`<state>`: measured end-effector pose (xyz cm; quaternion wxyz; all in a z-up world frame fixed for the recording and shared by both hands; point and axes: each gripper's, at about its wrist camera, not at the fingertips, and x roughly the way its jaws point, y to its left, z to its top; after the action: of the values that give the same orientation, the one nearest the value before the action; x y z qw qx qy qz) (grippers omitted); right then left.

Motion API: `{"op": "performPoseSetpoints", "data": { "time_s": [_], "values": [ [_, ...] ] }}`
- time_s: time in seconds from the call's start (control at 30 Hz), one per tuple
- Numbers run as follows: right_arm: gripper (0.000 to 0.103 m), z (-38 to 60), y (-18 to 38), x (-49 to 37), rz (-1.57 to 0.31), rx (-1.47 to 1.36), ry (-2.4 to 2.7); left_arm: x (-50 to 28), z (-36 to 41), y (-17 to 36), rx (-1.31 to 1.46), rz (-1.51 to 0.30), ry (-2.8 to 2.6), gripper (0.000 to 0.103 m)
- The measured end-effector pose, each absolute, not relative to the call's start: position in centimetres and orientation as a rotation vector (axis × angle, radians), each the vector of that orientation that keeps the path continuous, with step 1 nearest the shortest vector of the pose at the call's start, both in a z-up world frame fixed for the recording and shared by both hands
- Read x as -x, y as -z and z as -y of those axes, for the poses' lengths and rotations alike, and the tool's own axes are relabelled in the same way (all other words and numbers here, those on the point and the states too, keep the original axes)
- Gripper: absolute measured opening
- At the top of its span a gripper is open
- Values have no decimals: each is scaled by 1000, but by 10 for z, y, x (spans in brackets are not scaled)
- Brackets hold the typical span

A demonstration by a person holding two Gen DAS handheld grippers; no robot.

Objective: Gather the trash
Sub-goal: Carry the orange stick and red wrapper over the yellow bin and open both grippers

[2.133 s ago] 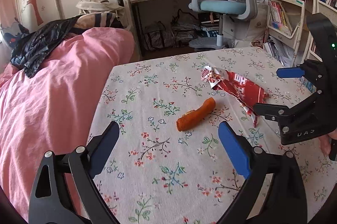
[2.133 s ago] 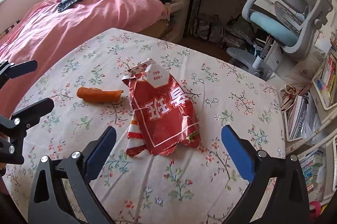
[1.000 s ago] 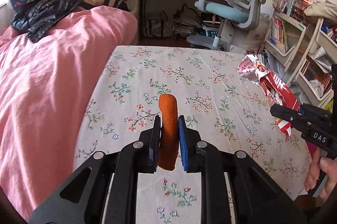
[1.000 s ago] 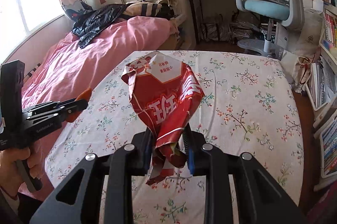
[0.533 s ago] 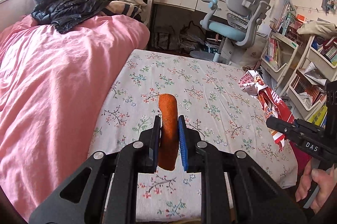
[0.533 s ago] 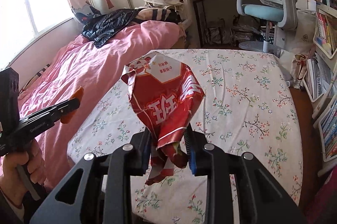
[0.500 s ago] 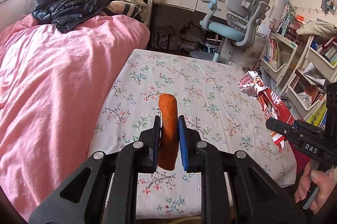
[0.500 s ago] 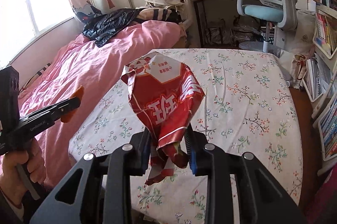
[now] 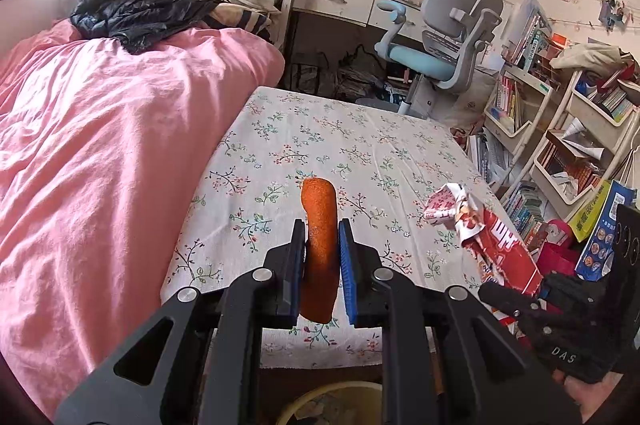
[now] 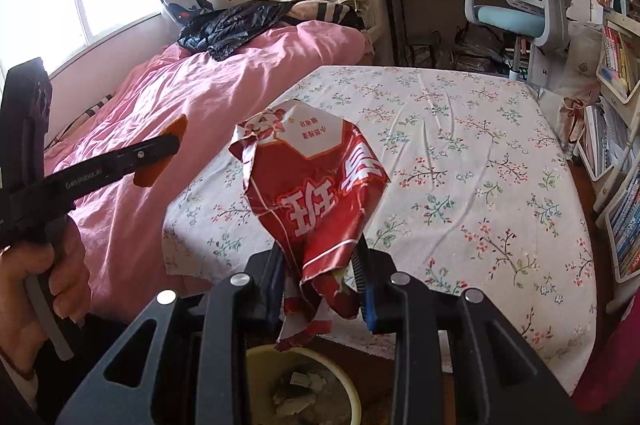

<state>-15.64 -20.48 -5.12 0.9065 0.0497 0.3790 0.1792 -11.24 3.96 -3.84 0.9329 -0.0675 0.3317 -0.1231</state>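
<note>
Your left gripper (image 9: 323, 257) has a matte black frame: two angular arms with triangular cut-outs, and silver round screw heads at the pivots. The finger pads (image 9: 347, 261) are blue and ribbed along the inner face. From the right wrist view its side is a long black bar with small grey lettering and one tiny screw, ending in a boxy black block at the top left. Your left hand (image 10: 44, 277) wraps a black handle with a pale grey lever under it; a thin red cord sits at the wrist. Your right gripper (image 10: 322, 289) is the same build: black arms, silver screws, blue pads. Its side carries white "DAS" lettering.
</note>
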Motion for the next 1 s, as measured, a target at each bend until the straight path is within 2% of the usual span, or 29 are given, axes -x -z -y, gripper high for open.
{"op": "performPoseSetpoints", "data": {
  "time_s": [1.0],
  "values": [
    [32,151,109,241,-950,-72,-429,167,-46,47,148,-692,266,16]
  ]
}}
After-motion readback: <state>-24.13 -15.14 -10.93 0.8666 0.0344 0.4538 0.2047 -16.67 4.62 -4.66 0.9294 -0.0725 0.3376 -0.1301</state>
